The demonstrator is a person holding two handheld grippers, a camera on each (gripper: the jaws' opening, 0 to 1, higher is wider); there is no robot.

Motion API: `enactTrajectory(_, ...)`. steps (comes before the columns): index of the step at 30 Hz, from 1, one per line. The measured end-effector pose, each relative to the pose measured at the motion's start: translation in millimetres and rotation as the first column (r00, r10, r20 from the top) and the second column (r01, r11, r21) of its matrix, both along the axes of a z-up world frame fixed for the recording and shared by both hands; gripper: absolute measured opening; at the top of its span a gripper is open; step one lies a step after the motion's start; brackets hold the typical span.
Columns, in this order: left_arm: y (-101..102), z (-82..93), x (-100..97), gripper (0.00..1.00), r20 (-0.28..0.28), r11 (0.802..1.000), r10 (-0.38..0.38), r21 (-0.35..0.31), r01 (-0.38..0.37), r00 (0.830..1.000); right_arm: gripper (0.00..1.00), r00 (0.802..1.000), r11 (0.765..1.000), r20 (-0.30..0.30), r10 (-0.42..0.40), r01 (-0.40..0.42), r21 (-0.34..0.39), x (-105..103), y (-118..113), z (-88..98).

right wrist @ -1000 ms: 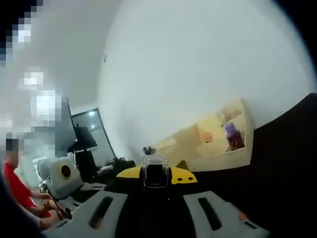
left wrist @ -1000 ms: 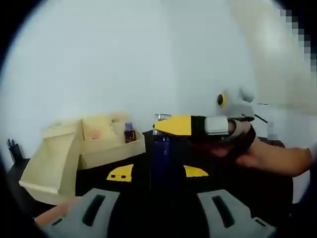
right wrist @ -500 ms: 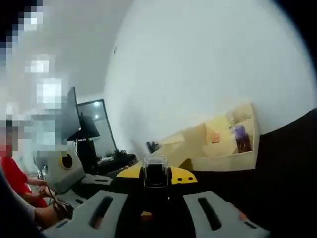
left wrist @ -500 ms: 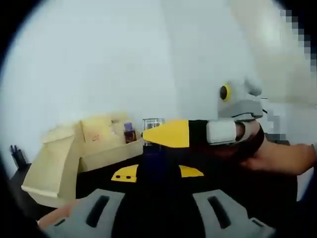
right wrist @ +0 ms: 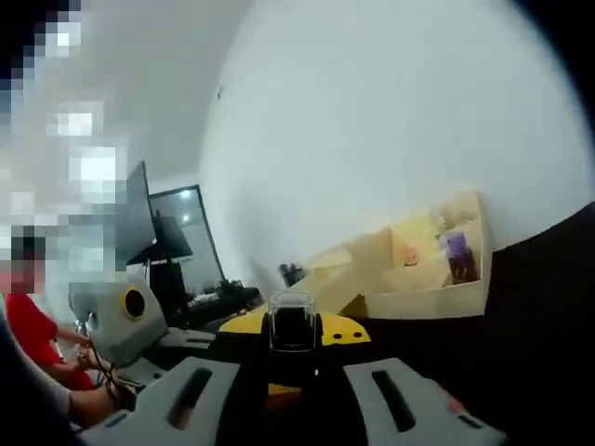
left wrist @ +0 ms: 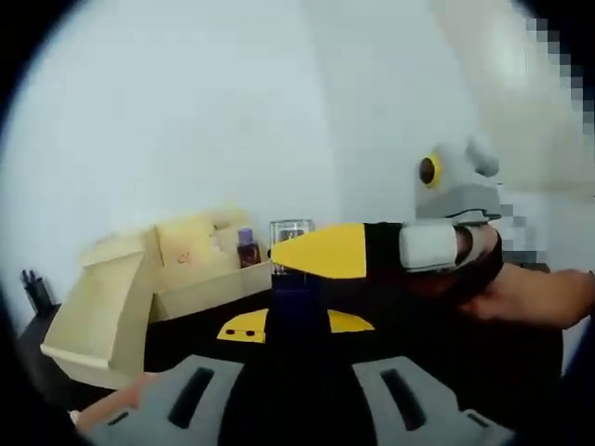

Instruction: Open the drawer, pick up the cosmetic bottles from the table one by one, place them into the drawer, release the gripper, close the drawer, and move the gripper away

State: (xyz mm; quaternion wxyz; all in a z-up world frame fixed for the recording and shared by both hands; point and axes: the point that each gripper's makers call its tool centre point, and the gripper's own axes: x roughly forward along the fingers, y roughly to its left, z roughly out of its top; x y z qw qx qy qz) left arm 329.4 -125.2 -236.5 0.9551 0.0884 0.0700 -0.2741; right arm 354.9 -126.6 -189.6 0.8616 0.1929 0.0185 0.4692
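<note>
Gripping a dark bottle (right wrist: 292,327), right gripper (right wrist: 293,348) clenched, drawer (right wrist: 437,279) beyond.

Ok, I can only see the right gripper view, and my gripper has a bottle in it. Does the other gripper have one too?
Observer: Yes. In the left gripper view a dark blue bottle stands between the jaws of the left gripper.
Operator: Where's my gripper in that view?
Observer: The right gripper lies across from the right side. Its yellow jaw passes in front of the blue bottle, just below the clear cap.
Operator: Can you see what's holding mine?
Observer: A hand holds it from behind, at the right edge of that view.
</note>
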Motion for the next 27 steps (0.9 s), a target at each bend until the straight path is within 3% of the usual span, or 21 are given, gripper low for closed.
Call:
enactTrajectory(8,8,4.1,2.4,0.15,-0.016,0.999,0.036,-0.034,-0.036,0.999,0.16,1.000,1.000,0.024,0.013,-0.013,0.000,-3,3,2.3)
enactTrajectory(20,6,5.6,0.9,0.15,0.009,0.998,0.056,-0.025,-0.056,0.998,0.16,0.998,0.999,0.065,0.025,-0.027,0.025,-5,2,7.0)
enactTrajectory(27,21,8.0,3.0,0.15,0.006,0.995,0.093,-0.049,-0.092,0.996,0.23,0.996,0.994,0.084,-0.012,0.003,0.110,-2,-11,21.0)
